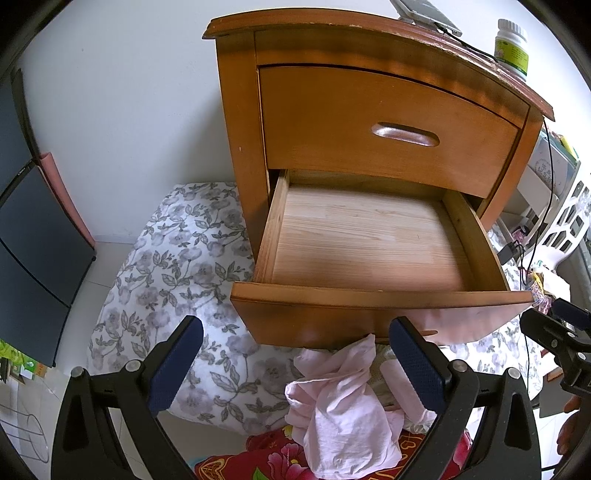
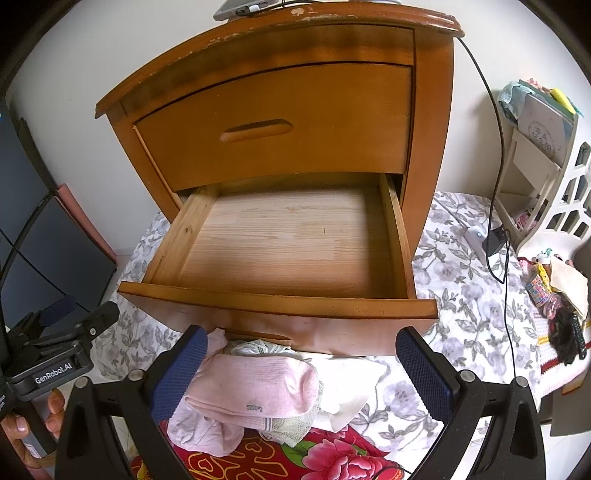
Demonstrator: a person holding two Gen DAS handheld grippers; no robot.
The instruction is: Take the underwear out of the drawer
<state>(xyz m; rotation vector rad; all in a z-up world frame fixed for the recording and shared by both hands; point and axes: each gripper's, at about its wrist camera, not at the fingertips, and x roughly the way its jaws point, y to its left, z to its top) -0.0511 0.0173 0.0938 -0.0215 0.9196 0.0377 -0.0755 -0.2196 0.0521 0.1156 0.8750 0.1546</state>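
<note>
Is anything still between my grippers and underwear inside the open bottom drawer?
Nothing visible blocks it, but the open drawer shows only bare wood. The pink underwear already lies in a pile below the drawer front, between the open jaws of the right gripper.

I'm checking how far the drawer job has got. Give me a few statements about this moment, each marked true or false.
1. The lower drawer is pulled open and nothing lies in it. True.
2. The upper drawer is also pulled open. False: it is shut.
3. The pile of pink underwear lies outside, below the lower drawer's front. True.
4. The right gripper is clamped on a garment. False: its jaws stand wide apart, holding nothing.
5. The left gripper is open. True.
6. A white bottle stands inside the lower drawer. False: it stands on top of the nightstand.
</note>
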